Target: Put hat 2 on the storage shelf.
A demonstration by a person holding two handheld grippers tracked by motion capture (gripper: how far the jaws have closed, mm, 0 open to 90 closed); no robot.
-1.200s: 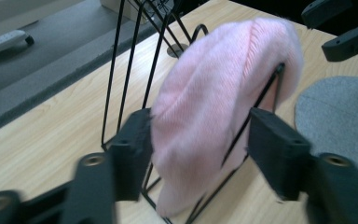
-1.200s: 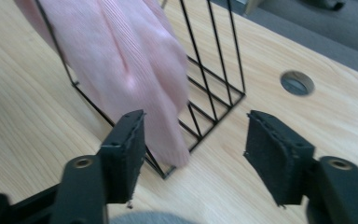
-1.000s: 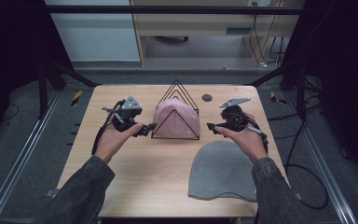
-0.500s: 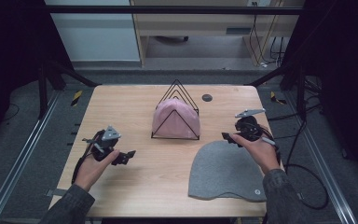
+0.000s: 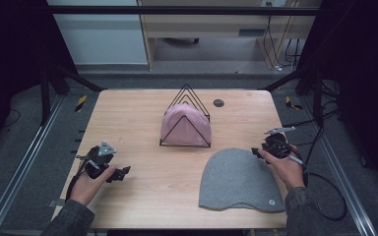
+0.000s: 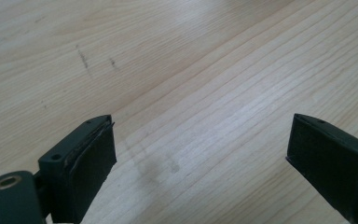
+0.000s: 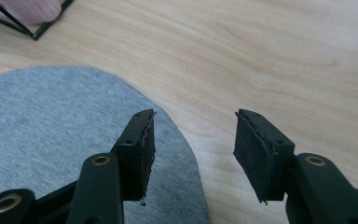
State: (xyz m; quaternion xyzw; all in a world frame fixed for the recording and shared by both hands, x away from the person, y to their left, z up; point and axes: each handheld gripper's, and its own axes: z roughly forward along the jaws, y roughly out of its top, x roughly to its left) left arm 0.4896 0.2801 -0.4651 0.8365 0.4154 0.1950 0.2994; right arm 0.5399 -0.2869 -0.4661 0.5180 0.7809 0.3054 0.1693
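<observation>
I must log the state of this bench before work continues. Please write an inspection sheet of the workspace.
Surface: wooden table, faint marks, dry.
Job's things: grey hat flat near right front; pink hat in black wire rack.
Clutter: small dark disc near far edge.
Grippers: left gripper open over bare wood; right gripper open at grey hat's edge, jaws have just been closing, nothing between them.
Cables: black cable trails off right side.
Surroundings: dark frame, grey floor, yellow-black tape.
</observation>
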